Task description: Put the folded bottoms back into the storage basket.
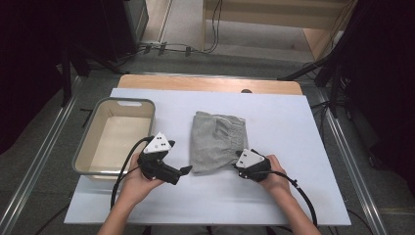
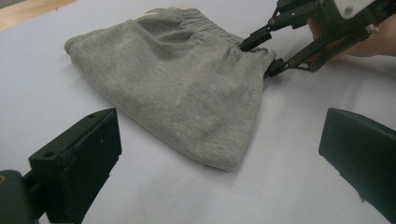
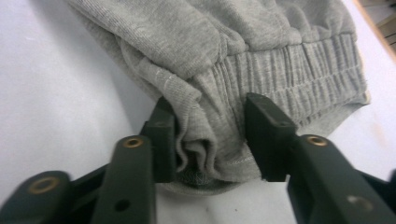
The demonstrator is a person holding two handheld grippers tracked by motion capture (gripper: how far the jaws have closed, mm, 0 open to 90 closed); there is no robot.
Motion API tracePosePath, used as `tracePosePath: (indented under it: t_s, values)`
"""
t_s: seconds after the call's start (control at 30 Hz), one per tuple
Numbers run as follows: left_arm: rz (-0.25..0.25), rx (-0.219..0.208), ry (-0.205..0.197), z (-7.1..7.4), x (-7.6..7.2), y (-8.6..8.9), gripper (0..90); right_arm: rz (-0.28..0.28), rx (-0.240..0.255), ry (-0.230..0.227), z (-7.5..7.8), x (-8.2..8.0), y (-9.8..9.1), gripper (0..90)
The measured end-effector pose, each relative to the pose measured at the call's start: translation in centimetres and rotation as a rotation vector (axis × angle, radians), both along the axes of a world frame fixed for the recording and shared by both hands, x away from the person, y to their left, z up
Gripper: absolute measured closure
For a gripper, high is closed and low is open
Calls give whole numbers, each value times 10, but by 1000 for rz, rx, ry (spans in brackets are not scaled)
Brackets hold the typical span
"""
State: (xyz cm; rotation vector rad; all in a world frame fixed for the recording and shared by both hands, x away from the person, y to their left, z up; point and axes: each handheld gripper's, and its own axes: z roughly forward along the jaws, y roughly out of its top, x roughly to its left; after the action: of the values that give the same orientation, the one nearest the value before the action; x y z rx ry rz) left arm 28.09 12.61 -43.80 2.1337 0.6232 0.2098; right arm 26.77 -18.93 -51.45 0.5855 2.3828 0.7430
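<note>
White desk [image 1: 293, 196] over a grey floor, grey shorts [image 1: 215, 142] folded mid-desk, right gripper [image 1: 244, 165] jaws pinching a bunched corner of the shorts toward the near edge, left gripper [image 1: 186, 170] jaws wide apart, empty, just beside the shorts, bin [image 1: 83, 147] at the left edge.

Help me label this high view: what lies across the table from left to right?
Grey bin → left tool → folded grey shorts → right tool, its jaws pinching the shorts' corner.

Left tongs [image 1: 186, 170] agape, right tongs [image 1: 240, 155] pinched.
</note>
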Motion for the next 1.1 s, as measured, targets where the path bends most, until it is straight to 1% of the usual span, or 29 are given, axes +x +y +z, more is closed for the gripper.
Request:
tracePosePath:
  t_s: [0.03, 0.07, 0.1, 0.13, 0.17, 0.2, 0.23, 0.27, 0.4, 0.53, 0.67, 0.7, 0.77, 0.8, 0.83, 0.87, 0.93, 0.97, 1.0, 1.03, 1.1]
  values:
    - [2, -1, 0, -1, 0, -1, 0, -1, -8, -15, 0, 0, 0, 606]
    - [2, -1, 0, -1, 0, -1, 0, -1, -8, -15, 0, 0, 0, 606]
    - [2, 4, 1, -1, 0, -2, 0, -8, -7, -14, 1, -1, 0, 654]
    - [3, 2, 1, -2, 1, -3, 0, -8, -7, -14, 1, -1, 0, 654]
    - [5, 6, 2, -3, 2, -4, 0, -10, 6, -6, 3, 1, -1, 692]
    - [10, 5, 2, -4, 3, -5, 0, -9, 15, 2, 4, 1, -2, 709]
    - [10, 5, 2, -4, 3, -5, 0, -9, 15, 2, 4, 1, -2, 709]
    - [15, 4, 1, -4, 4, -5, 0, -15, 27, 22, 5, 2, -3, 714]
    - [26, -4, 8, -5, 7, -7, 0, -14, 36, 34, 6, 3, -3, 714]
    - [36, -12, 17, -4, 11, -11, 0, -13, 34, 40, 7, 4, -4, 713]
    - [39, -8, 24, -5, 14, -14, 0, -14, 34, 41, 7, 4, -3, 713]
    - [45, -6, 29, -5, 17, -16, 0, -15, 37, 45, 7, 4, -4, 713]
    - [49, -10, 32, -5, 18, -17, 0, -15, 38, 46, 7, 4, -4, 713]
    - [53, -17, 36, -6, 20, -17, 0, -16, 39, 47, 7, 4, -4, 713]
    - [69, -34, 43, -6, 24, -19, 0, -16, 43, 53, 7, 4, -4, 715]
    - [69, -34, 43, -6, 24, -19, 0, -16, 43, 53, 7, 4, -4, 715]
    - [82, -35, 50, -5, 28, -21, 0, -17, 51, 58, 7, 5, -5, 716]
    - [92, -29, 59, -5, 32, -23, 0, -19, 56, 65, 8, 6, -5, 716]
    - [92, -29, 59, -5, 32, -23, 0, -19, 56, 65, 8, 6, -5, 716]
    - [104, -25, 63, -5, 36, -26, 0, -14, 59, 68, 8, 6, -6, 716]
    - [110, -24, 67, -5, 38, -27, 0, -14, 58, 69, 8, 6, -6, 715]
